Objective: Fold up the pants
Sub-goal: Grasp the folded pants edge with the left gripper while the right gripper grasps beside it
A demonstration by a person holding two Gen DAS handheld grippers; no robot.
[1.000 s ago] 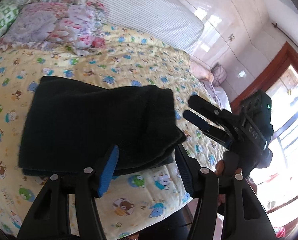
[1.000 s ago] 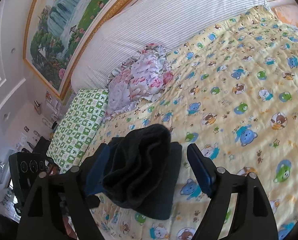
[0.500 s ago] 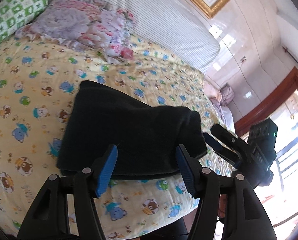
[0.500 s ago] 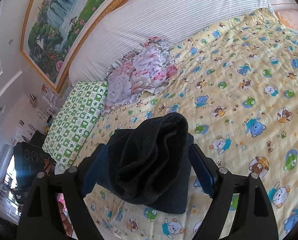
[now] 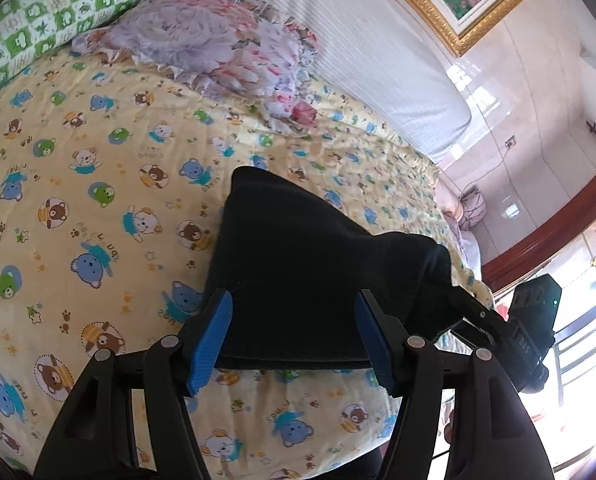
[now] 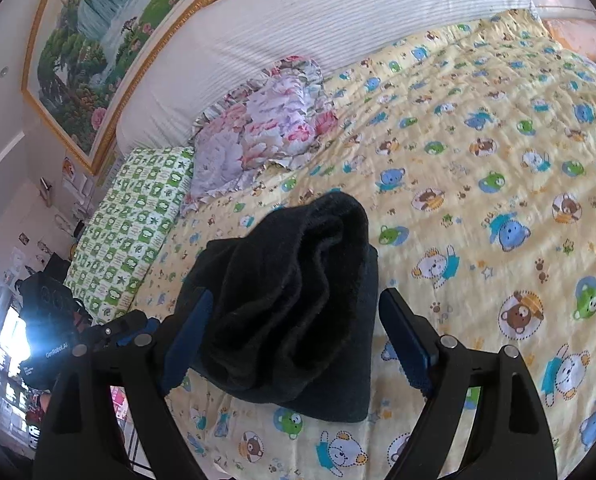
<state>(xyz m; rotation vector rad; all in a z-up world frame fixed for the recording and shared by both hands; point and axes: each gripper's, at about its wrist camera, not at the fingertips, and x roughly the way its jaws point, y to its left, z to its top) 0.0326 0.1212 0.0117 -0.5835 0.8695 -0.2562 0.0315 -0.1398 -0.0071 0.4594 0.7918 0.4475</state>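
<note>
The dark folded pants (image 5: 298,264) lie near the front edge of the bed on the yellow bear-print quilt (image 5: 98,184). My left gripper (image 5: 294,336) is open, its blue pads on either side of the pants' near edge, holding nothing. In the right wrist view the pants (image 6: 290,296) are bunched up between the wide-open fingers of my right gripper (image 6: 298,336). The right gripper also shows in the left wrist view (image 5: 469,312), its fingers against the pants' right end, which is raised off the quilt.
A floral pillow (image 5: 218,44) and a green checked pillow (image 5: 38,16) lie at the head of the bed by a white striped headboard (image 6: 298,32). The bed's front edge (image 5: 298,452) is just below the grippers. A wooden door frame (image 5: 557,224) stands to the right.
Both grippers have moved in toward the pants. The right end of the pants has been lifted and bunched up; the pants now look narrower and piled.
</note>
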